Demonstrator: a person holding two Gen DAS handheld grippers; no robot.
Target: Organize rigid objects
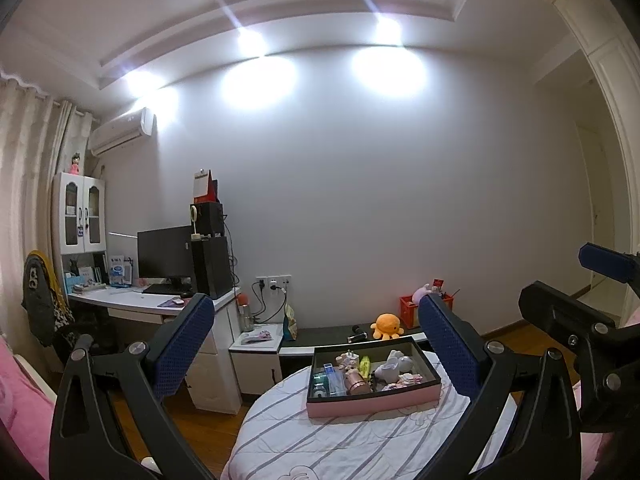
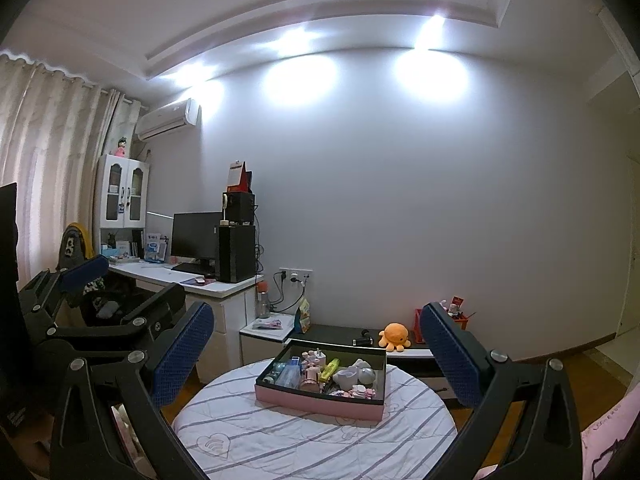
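Note:
A pink box (image 1: 372,402) with a dark inside stands on a round table (image 1: 304,444) covered by a striped cloth. It holds several small items: bottles, a white figure, a yellow-green piece. My left gripper (image 1: 316,344) is open, held above and short of the box, nothing between its blue pads. In the right wrist view the same pink box (image 2: 320,400) sits on the round table (image 2: 280,440). My right gripper (image 2: 316,352) is open too, raised before the box and empty. The right gripper's arm (image 1: 580,320) shows at the left view's right edge.
A low dark bench (image 1: 332,334) behind the table carries an orange plush octopus (image 1: 386,325) and a red crate (image 1: 410,308). A white desk (image 1: 132,300) with a monitor and speakers stands at the left. Pink bedding (image 1: 24,400) lies at the lower left. Wooden floor surrounds the table.

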